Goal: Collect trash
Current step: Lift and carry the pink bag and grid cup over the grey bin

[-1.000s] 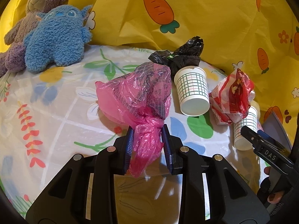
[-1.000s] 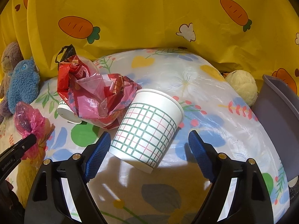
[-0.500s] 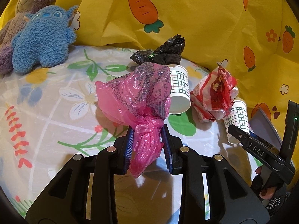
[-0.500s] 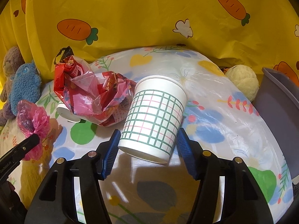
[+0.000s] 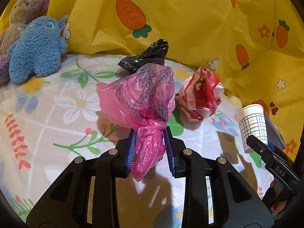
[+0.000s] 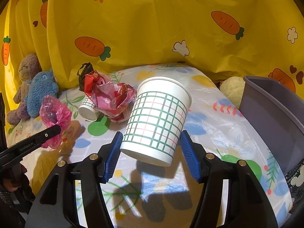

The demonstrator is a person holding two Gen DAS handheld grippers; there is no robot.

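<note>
Left wrist view
- left gripper (image 5: 150, 148): blue pads pinched tight on the knotted neck of the pink plastic bag (image 5: 140, 98), bag puffed out above the floral tablecloth (image 5: 57, 117)
- other trash: crumpled red and white wrapper (image 5: 200, 96) just right of the pink bag, black bag (image 5: 146, 57) behind it by the yellow carrot curtain (image 5: 190, 22)
- checked paper cup (image 5: 252, 125): off to the right, held in the right gripper; can't see inside

Right wrist view
- right gripper (image 6: 150, 155): jaws about half closed, both pads squeezing the checked paper cup (image 6: 157, 121), tilted, lifted off the cloth, rim facing away
- second cup (image 6: 88, 109): lying on its side, half under the red and white wrapper (image 6: 112, 98)
- grey bin (image 6: 273, 117): right edge, only its wall shows, contents hidden
- plush toys (image 6: 36, 93): far left
</note>
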